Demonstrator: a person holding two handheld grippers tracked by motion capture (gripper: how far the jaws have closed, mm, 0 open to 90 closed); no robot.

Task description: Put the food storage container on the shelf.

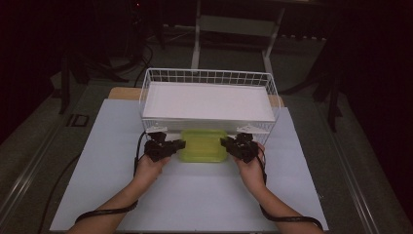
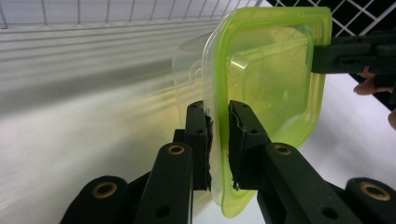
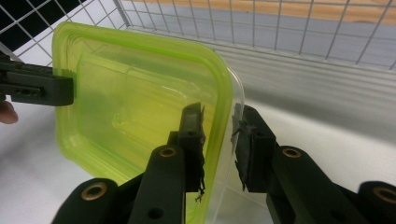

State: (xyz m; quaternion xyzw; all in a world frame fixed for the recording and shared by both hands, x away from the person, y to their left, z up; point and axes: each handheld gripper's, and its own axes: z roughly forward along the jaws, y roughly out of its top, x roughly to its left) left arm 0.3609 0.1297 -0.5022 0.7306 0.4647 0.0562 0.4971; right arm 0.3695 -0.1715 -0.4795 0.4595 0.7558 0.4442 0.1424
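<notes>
A clear plastic container with a yellow-green lid sits just in front of the wire basket, between my two grippers. My left gripper grips its left edge; in the left gripper view the jaws are shut on the lid's rim. On the opposite edge my right gripper does the same, and in the right gripper view its jaws clamp the lid and the clear rim. Each gripper view shows the other gripper's jaw on the far edge. Whether the container rests on the table or hangs just above it, I cannot tell.
A white wire basket with a flat white panel inside stands right behind the container. The white table top spreads toward the person, whose forearms come in from the bottom. Cables trail from both grippers. Dark floor and stands surround the table.
</notes>
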